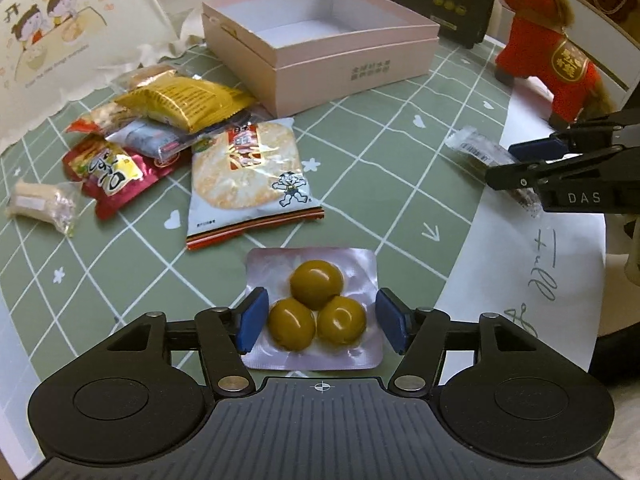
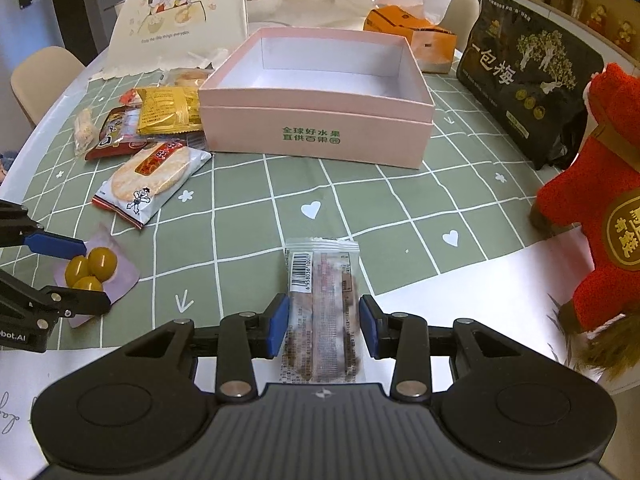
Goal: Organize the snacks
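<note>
- A loose heap of foil and clear snack packets (image 1: 152, 120) lay at the far left of the green checked tablecloth (image 1: 380, 168), with a round rice-cracker packet (image 1: 244, 172) at its near edge; none had gone into the box.
- The left gripper (image 1: 318, 322) stood released, its blue pads (image 1: 252, 320) wide on either side of a silver blister pack holding three olive-green balls (image 1: 316, 308), not pressing it. Closing from there could have caught only the thin foil edge or pinched a domed ball, which would likely squirt the pack sideways.
- The open pink cardboard box (image 2: 316, 120) sat empty behind, well apart from both tools.
- The right gripper (image 2: 324, 326) bracketed a clear-wrapped brown snack bar (image 2: 320, 292), pads at its sides; whether they truly pressed it I could not tell. A slack hold on slick wrapper might have let the bar slip on lifting.
- A red plush toy (image 2: 600, 248) stood close on the right, where a swing toward the box might have brushed it.
</note>
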{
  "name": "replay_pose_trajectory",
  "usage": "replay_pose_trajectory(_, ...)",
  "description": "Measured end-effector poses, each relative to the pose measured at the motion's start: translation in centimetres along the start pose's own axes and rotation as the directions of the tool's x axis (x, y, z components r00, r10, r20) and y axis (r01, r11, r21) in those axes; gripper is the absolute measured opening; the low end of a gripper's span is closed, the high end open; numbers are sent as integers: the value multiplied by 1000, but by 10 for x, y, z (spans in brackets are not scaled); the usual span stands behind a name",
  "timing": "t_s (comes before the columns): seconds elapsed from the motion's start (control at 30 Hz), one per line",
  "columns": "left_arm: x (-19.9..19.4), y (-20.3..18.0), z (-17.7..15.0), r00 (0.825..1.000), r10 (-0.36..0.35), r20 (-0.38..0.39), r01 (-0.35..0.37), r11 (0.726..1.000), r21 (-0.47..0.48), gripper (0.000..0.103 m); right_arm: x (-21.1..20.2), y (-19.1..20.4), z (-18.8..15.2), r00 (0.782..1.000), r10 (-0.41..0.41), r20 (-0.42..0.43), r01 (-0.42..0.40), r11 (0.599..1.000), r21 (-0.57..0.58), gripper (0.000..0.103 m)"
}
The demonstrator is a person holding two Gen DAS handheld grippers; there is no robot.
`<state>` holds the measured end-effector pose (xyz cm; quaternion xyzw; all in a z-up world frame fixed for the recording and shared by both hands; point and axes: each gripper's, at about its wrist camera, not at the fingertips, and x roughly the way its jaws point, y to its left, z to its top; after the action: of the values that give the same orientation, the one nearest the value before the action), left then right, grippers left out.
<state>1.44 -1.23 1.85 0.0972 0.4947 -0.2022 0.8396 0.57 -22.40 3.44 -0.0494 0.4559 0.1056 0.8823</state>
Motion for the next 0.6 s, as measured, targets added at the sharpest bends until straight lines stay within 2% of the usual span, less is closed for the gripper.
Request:
replay_pose_trajectory(0.1, -1, -2, -4, 1000, 9, 15, -9, 1000, 7, 65, -3, -1, 2, 1000, -5, 14, 5, 1000, -1, 37)
replay_pose_trajectory(0.17, -3, -3, -5, 999, 31, 29, -31, 999, 10, 57, -6, -3, 5, 1000, -8, 24, 7, 1000, 0, 37)
replay_pose_trajectory(0.3, -6, 1, -6, 999, 8, 47, -8, 1000, -11, 56, -13, -6, 10, 999, -15, 48, 15, 1000, 2, 37)
replay_pose_trajectory(0.6, -26, -3, -1, 995, 16, 101, -17, 1000, 18, 56, -17, -12, 11, 998, -26, 57, 25, 1000, 13, 37)
